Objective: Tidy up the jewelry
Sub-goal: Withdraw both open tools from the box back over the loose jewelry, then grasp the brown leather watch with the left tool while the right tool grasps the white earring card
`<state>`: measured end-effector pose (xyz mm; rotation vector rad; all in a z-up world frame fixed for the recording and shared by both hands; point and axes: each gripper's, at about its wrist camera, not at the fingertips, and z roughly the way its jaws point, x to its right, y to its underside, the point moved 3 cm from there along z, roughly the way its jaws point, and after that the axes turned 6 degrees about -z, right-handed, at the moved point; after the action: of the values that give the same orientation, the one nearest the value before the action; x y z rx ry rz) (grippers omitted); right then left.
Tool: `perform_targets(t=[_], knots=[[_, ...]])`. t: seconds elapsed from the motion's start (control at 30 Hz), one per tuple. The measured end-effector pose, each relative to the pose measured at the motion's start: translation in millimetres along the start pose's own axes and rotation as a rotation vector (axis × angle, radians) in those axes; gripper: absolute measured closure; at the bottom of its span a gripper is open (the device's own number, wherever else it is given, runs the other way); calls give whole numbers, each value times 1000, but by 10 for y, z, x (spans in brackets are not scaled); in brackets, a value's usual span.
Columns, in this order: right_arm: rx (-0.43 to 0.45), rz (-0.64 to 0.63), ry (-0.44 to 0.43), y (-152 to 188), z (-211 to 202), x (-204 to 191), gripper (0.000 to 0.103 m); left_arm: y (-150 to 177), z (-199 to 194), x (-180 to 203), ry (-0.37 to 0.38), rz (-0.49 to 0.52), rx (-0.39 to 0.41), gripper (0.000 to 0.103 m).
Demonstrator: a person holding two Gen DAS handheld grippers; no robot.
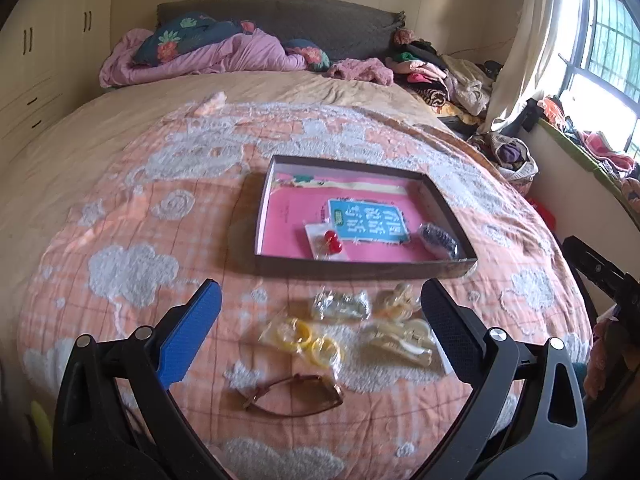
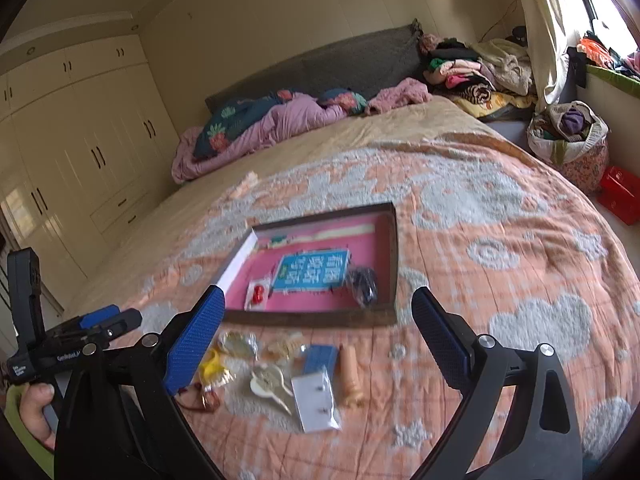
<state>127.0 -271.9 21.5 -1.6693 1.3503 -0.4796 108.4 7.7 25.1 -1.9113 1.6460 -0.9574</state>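
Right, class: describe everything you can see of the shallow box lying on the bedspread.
The shallow box is a low, open rectangular tray, apparently cardboard, with dark brown outer walls, one pale inner wall and a pink printed floor bearing a blue label. It lies flat on the orange and white bedspread. Inside sit a small packet with red beads and a dark bagged item near one corner. Neither gripper touches it.

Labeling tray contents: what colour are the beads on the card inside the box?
Red beads on a white card, clearest in the left wrist view.
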Motion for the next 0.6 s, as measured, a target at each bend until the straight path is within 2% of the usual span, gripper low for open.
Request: perform_targets(t=[0.33, 0.6], knots=[[-72, -43, 10, 278, -10, -180, 9, 217, -44, -278, -22, -26, -24, 10], [-118, -81, 13, 454, 22, -303, 9, 464, -20, -348, -32, -19, -65, 10]])
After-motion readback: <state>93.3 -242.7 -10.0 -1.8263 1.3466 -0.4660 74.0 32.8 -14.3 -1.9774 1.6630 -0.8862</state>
